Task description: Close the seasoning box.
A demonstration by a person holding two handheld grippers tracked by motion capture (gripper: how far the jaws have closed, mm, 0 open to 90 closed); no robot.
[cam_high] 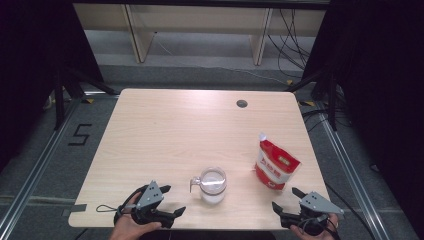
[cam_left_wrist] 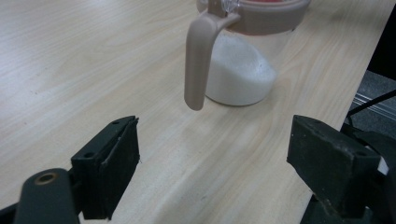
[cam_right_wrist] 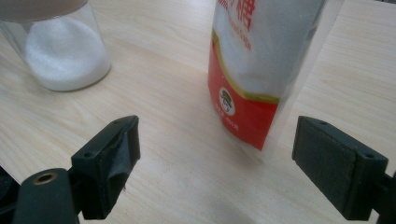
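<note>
A clear jar (cam_high: 212, 185) with a beige handle and lid ring stands near the table's front edge, partly filled with white grains. In the left gripper view the jar (cam_left_wrist: 240, 70) is just ahead, its handle (cam_left_wrist: 198, 60) pointing toward me. A red and white spouted pouch (cam_high: 275, 167) stands upright to the jar's right. My left gripper (cam_high: 174, 199) rests open at the front left, a short way from the jar, with nothing between its jaws (cam_left_wrist: 215, 154). Open as well, my right gripper (cam_high: 285, 198) sits at the front right, facing the pouch (cam_right_wrist: 254, 60) and empty (cam_right_wrist: 217, 158).
The light wooden table (cam_high: 175, 130) has a round cable hole (cam_high: 242, 103) at its far right. Wooden furniture legs and cables lie on the floor beyond. A "5" mark (cam_high: 80, 134) is on the floor at the left. Dark curtains flank both sides.
</note>
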